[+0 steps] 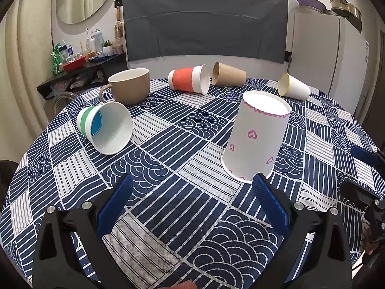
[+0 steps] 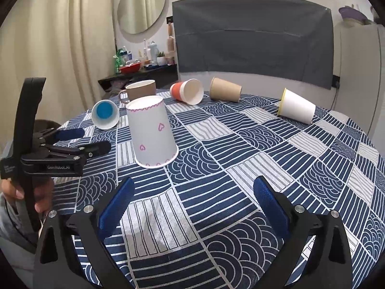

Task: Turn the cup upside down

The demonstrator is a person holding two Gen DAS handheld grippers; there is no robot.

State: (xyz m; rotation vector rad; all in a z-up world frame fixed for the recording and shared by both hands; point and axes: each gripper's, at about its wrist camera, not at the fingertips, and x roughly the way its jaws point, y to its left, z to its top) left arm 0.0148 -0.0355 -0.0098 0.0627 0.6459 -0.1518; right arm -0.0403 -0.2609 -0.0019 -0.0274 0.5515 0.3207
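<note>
Blue pads on my left gripper (image 1: 192, 190) and my right gripper (image 2: 193, 192) stand wide apart with nothing between them, both hovering over the patterned counter (image 1: 168, 159). Just ahead of my left gripper's right finger, and ahead-left of my right gripper, the white heart-print cup (image 1: 255, 137) stands upside down on its rim, untouched. Farther ahead lie a green-banded cup (image 1: 105, 127) on its side, an upright tan mug (image 1: 130, 85), and tipped orange (image 1: 189, 79), brown (image 1: 228, 74) and yellow-rimmed (image 1: 293, 88) cups.
</note>
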